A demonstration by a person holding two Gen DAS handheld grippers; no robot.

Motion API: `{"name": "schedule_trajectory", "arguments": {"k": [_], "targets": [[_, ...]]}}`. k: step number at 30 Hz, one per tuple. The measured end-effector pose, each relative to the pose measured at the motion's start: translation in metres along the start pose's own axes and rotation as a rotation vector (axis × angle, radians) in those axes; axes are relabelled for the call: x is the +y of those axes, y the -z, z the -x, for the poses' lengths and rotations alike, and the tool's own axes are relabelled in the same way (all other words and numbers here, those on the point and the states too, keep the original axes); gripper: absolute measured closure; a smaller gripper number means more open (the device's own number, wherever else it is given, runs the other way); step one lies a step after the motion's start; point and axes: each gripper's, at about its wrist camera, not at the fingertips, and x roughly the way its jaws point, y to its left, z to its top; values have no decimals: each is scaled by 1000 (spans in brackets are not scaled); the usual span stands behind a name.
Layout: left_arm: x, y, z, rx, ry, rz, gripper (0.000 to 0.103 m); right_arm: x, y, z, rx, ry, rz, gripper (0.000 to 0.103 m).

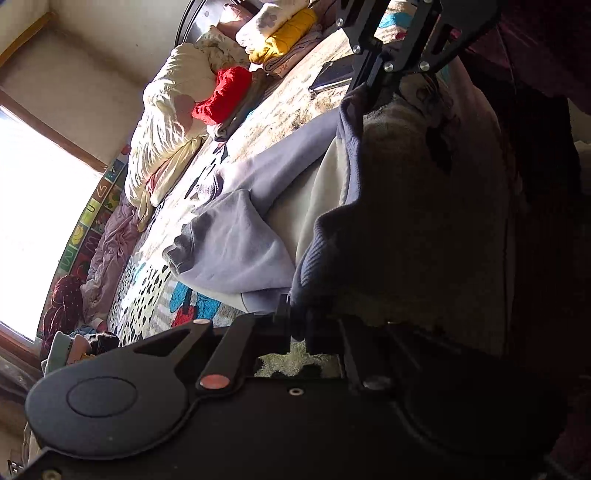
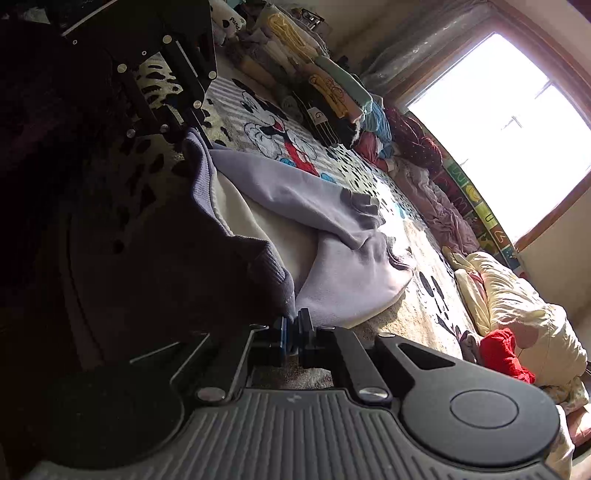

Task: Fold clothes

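A lavender sweatshirt [image 1: 258, 192] with a cream lining and dark ribbed hem lies on the patterned bed cover [image 1: 147, 291]. My left gripper [image 1: 297, 325] is shut on one corner of the ribbed hem. My right gripper [image 2: 293, 332] is shut on the other hem corner; it also shows at the top of the left wrist view [image 1: 373, 86]. The left gripper shows at the top left of the right wrist view [image 2: 188, 129]. The hem is lifted between them, and the sleeves [image 2: 354, 214] lie folded across the body.
Folded clothes are stacked along the bed's far side: a yellow one [image 1: 288, 33], a red one [image 1: 225, 96], and a dark pile [image 2: 325, 110]. A cream duvet [image 1: 170, 122] lies bunched nearby. A phone [image 1: 332, 75] lies on the cover. A bright window [image 2: 509, 122] is behind.
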Motion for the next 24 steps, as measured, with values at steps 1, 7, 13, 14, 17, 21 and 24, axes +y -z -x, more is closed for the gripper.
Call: {"name": "schedule_trajectory", "arguments": {"k": [1, 7, 13, 14, 17, 21, 24], "targets": [[10, -4, 2, -8, 2, 25, 98, -8, -5, 2, -5, -3, -6, 96], [83, -19, 1, -82, 41, 295, 97, -69, -37, 5, -58, 33, -43, 96], [149, -21, -29, -118, 98, 570, 97, -133, -56, -16, -95, 34, -159, 96], [158, -19, -37, -117, 111, 610, 97, -142, -56, -22, -94, 25, -183, 96], [184, -15, -61, -104, 160, 724, 97, -166, -57, -47, -79, -5, -245, 96], [217, -12, -98, -81, 215, 847, 97, -194, -57, -91, -45, -53, -342, 96], [240, -9, -128, -61, 249, 923, 97, -217, -52, -128, -14, -72, -420, 96]]}}
